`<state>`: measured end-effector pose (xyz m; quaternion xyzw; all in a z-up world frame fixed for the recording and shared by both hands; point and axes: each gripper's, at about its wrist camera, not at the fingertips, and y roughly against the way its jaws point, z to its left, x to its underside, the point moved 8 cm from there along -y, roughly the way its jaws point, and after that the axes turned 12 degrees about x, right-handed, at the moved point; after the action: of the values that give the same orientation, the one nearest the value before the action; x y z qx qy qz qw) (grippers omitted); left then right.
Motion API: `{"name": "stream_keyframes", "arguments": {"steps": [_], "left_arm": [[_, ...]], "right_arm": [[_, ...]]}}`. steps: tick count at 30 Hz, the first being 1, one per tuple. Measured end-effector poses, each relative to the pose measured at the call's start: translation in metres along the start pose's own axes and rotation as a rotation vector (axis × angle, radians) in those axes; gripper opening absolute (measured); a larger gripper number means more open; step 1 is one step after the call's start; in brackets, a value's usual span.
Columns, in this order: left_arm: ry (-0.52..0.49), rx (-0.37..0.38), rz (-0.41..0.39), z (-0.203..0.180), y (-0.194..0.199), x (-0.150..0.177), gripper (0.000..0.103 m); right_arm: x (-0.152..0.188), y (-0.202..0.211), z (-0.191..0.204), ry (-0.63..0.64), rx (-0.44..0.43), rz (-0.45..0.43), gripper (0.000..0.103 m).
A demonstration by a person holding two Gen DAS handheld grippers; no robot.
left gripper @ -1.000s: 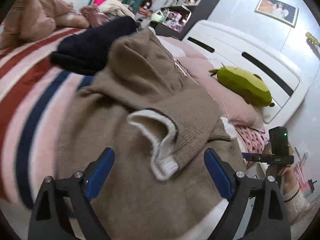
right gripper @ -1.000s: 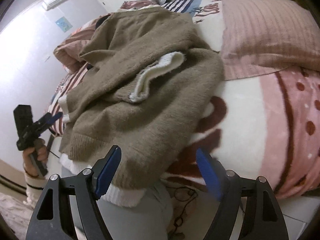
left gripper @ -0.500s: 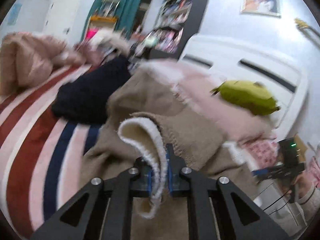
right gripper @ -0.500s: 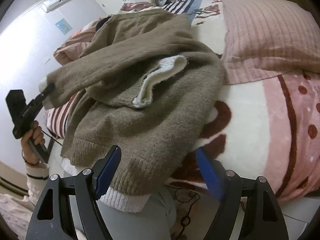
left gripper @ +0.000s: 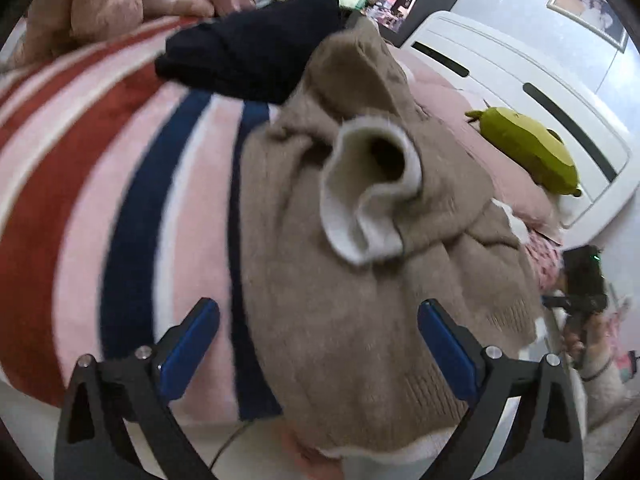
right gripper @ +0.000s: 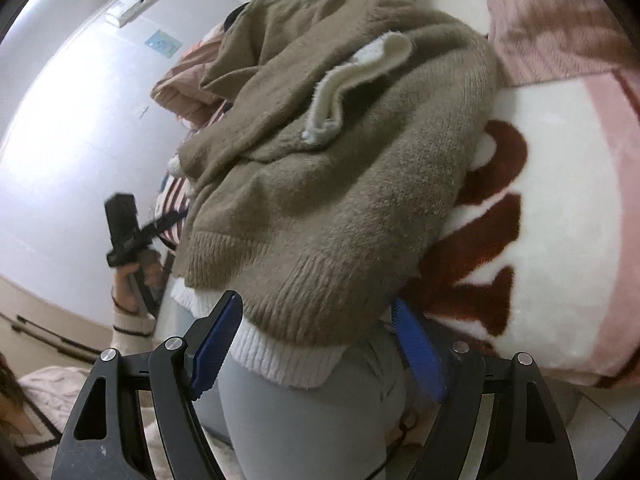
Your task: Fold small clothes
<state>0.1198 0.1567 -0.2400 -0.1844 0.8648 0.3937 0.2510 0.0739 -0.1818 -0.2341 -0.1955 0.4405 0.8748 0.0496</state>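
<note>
A brown knit sweater (left gripper: 360,280) with white trim lies crumpled at the bed's edge; it also shows in the right wrist view (right gripper: 340,184). One sleeve lies folded over the body, its white cuff (left gripper: 360,200) open on top, also seen in the right wrist view (right gripper: 352,84). My left gripper (left gripper: 320,344) is open and empty, just short of the sweater's hem. My right gripper (right gripper: 316,344) is open, its blue pads on either side of the white hem band (right gripper: 280,356), apart from it.
The bed has a red, blue and pink striped blanket (left gripper: 100,160). A dark navy garment (left gripper: 248,52) lies behind the sweater. A green plush toy (left gripper: 528,148) rests on pink pillows near the white headboard (left gripper: 520,80). My grey-trousered leg (right gripper: 304,420) is below the hem.
My left gripper was shut on the sleeve cuff and held it up; it has let go, opened and drawn back. The sleeve now lies across the body. My right gripper has moved closer to the hem.
</note>
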Motion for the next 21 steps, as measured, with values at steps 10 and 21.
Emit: {"name": "stream_keyframes", "arguments": {"steps": [10,21], "left_arm": [[0.093,0.123,-0.034,-0.014,-0.01,0.014,0.098],[0.132,0.207,0.035,-0.041,-0.027,0.042,0.081]], "right_arm": [[-0.016,-0.013,0.005,-0.019,-0.103,-0.047,0.076],[-0.04,-0.038,0.027,0.037,-0.111,-0.058,0.049]]}}
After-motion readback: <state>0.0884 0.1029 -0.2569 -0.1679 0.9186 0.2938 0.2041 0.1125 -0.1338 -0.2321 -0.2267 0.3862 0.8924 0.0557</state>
